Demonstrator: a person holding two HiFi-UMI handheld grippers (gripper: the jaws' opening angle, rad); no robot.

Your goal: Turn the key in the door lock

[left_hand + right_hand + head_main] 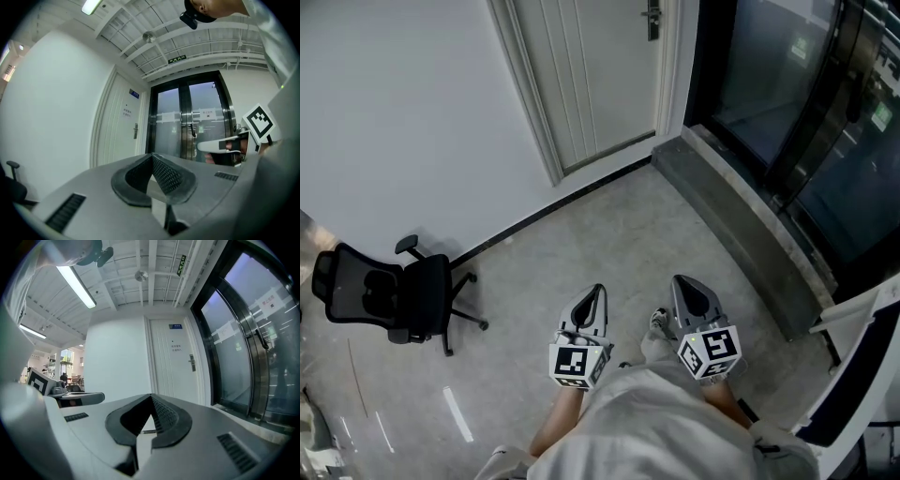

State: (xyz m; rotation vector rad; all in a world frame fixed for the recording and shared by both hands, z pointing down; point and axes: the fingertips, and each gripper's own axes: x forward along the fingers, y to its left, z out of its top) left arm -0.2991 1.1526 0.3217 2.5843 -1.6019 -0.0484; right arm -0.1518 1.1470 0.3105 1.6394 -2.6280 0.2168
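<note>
A white door (591, 75) stands some way ahead across the floor, with its dark handle and lock (652, 19) at the top of the head view. No key can be made out at this distance. My left gripper (592, 302) and right gripper (686, 289) are side by side in front of the person, both pointing toward the door, both shut and empty. In the left gripper view the jaws (151, 157) meet at the tip, the door handle (135, 131) is far off, and the right gripper (220, 146) shows at the right. The right gripper view has its closed tip (151, 397) below the handle (191, 363).
A black office chair (394, 295) stands at the left by the white wall. Dark glass doors (806, 112) and a raised stone sill (741, 225) run along the right. A white and dark chair (862, 375) sits at the lower right. Grey floor lies between me and the door.
</note>
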